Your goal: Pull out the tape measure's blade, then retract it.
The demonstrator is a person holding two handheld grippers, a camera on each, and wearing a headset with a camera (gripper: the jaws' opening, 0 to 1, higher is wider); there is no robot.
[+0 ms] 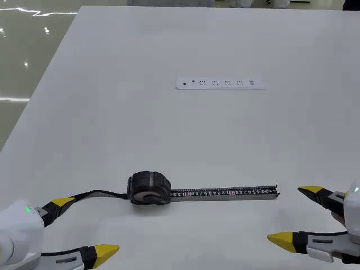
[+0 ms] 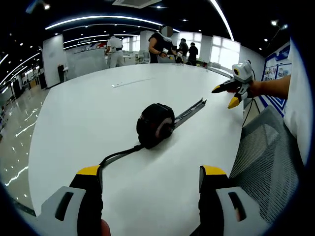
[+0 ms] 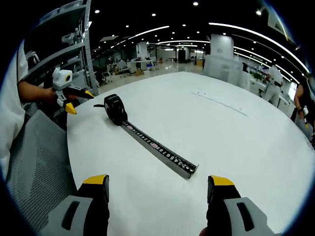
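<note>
Lying on the white table (image 1: pixel 169 124), the black tape measure (image 1: pixel 149 188) has its blade (image 1: pixel 225 193) run out flat toward the right gripper (image 1: pixel 286 214), strap (image 1: pixel 101 194) trailing toward the left gripper (image 1: pixel 93 225), and both grippers hover with jaws spread wide, gripping nothing.

tape measure (image 1: pixel 149 188) blk | blade (image 1: pixel 225 193) blk w/ wht marks | table (image 1: pixel 169 129) wht
</note>
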